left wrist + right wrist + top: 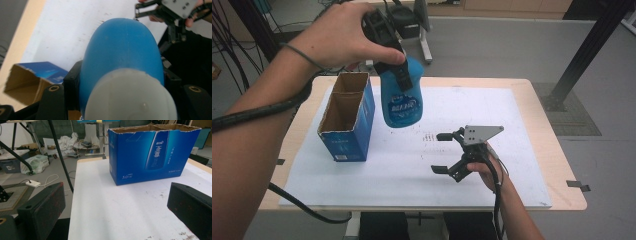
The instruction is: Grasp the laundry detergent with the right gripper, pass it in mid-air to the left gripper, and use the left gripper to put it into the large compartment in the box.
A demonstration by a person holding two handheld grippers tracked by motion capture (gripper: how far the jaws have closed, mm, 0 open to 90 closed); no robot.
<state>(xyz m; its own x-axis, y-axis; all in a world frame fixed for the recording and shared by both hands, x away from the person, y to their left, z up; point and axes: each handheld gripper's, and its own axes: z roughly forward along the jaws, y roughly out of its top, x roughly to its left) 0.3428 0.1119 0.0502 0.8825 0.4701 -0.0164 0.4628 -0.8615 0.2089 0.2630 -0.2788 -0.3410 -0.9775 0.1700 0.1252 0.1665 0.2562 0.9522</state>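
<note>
A blue plastic bottle (402,105) with a white cap hangs in the air over the back of the white mat (492,115), cap end up. My left gripper (399,75) is shut on its upper body. In the left gripper view the bottle (122,50) sits between both black jaws of my left gripper (122,80), with the white cap (130,100) nearest the camera. An open-topped blue cardboard box (347,117) with two compartments stands just left of the bottle. My right gripper (442,153) rests low over the mat's front middle, open and holding nothing.
The box (152,152) stands ahead of my right gripper (117,202), with bare mat between. The wooden table edge (562,165) frames the mat. A black metal post (587,50) rises at the back right. A cable (302,207) trails off the front left edge.
</note>
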